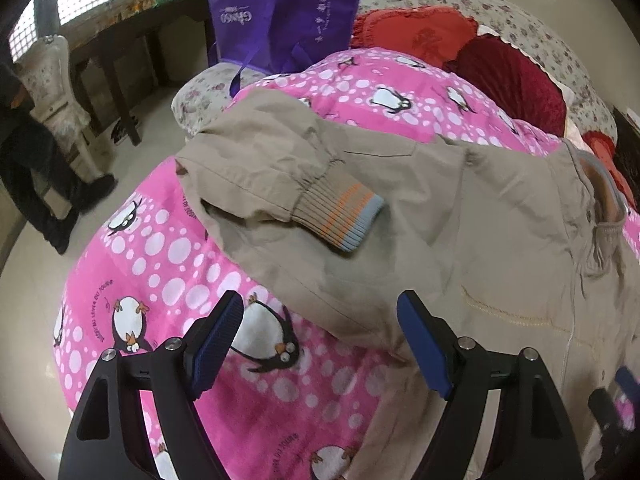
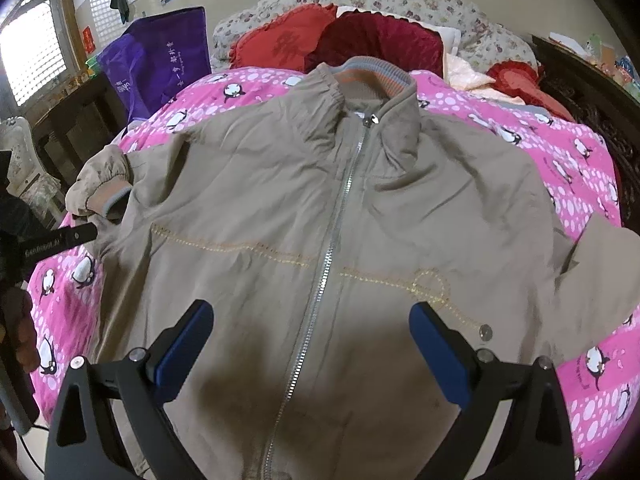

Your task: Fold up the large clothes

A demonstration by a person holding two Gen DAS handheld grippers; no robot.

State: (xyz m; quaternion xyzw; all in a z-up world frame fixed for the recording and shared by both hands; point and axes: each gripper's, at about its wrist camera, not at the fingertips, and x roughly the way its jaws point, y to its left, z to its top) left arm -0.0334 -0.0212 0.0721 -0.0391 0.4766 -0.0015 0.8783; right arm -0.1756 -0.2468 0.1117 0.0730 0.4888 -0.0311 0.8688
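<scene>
Lying beneath right tool [image 2: 310,346] (spread): jacket [image 2: 280,208]

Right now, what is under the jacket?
The jacket lies front up, zipped, on the pink penguin blanket, which shows around it on both sides. One sleeve cuff is folded onto the jacket. What the blanket covers cannot be seen.

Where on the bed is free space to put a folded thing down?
Bare pink blanket lies between the jacket and the bed's left edge, and right of the far sleeve. The head end is crowded: red cushions and purple bag.
</scene>
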